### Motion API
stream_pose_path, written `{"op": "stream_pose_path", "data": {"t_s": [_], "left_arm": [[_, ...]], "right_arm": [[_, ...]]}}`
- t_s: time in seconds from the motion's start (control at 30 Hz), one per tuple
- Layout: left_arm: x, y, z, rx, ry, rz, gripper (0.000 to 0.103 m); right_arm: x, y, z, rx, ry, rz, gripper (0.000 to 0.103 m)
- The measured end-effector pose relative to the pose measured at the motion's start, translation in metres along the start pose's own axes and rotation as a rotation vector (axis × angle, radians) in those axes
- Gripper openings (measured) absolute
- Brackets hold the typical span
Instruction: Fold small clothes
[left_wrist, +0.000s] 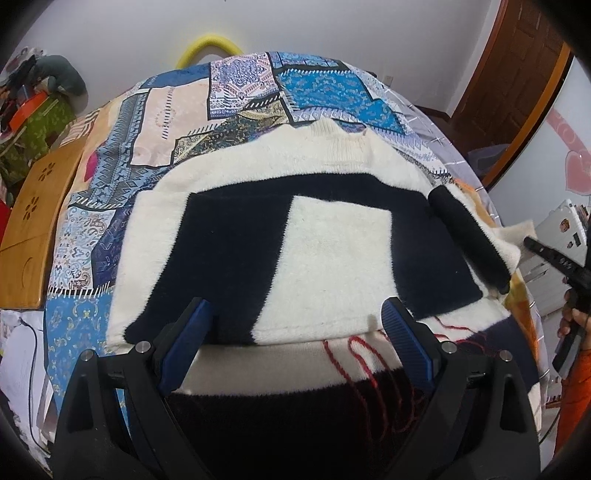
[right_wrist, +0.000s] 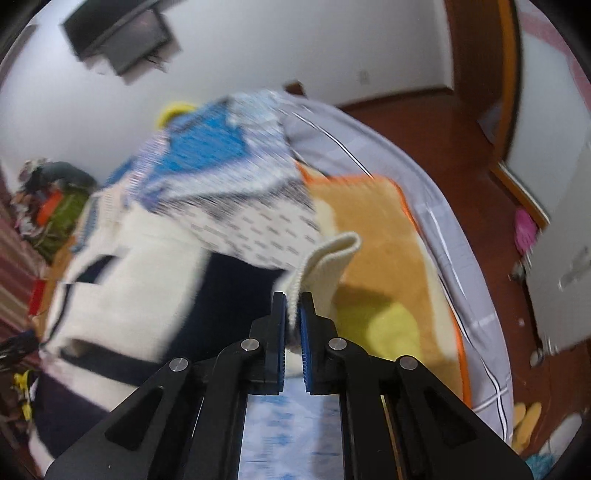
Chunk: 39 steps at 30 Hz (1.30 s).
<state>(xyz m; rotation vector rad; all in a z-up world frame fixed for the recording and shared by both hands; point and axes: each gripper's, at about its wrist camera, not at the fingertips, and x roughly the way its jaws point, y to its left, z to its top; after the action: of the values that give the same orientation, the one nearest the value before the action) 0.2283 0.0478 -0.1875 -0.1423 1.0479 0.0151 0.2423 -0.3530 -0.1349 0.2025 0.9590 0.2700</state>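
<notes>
Left tongs (left_wrist: 295, 328) gape empty over the sweater (left_wrist: 332, 236) on the bed (left_wrist: 177, 122). Only the right wrist view shows right tongs (right_wrist: 293, 314) clamping its cream cuff (right_wrist: 325, 258) at 12 o'clock.

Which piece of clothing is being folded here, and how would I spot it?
Start at the bed with the blue patchwork bedspread. On it lies a fluffy cream sweater, spread flat. Its broad black bands framing a cream rectangle distinguish it from the red-stitched garment beneath its near edge.
</notes>
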Motion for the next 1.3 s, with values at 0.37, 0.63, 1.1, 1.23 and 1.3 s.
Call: {"op": "stream_pose_path", "data": {"t_s": [0.37,0.63,1.1,1.23,1.3], "left_arm": [[-0.029,0.015,-0.007,-0.019,-0.071,-0.008,0.094],[-0.05,0.036,-0.017,-0.063,-0.123,-0.018,0.094],[-0.073,0.101,-0.042,-0.186,-0.165,-0.015,0.094],[-0.076,0.118,-0.048,-0.226,-0.163,-0.014,0.094],[-0.077,0.124,-0.05,-0.241,-0.16,-0.016,0.094]], "right_arm": [[-0.048,0.123,0.03,-0.222,-0.131,0.197,0.006],[-0.045,0.204,0.034,-0.331,-0.141,0.332,0.006],[0.005,0.323,0.002,-0.453,0.0,0.455,0.006],[0.022,0.349,-0.01,-0.494,0.05,0.46,0.006],[0.031,0.356,-0.017,-0.507,0.081,0.454,0.006]]}}
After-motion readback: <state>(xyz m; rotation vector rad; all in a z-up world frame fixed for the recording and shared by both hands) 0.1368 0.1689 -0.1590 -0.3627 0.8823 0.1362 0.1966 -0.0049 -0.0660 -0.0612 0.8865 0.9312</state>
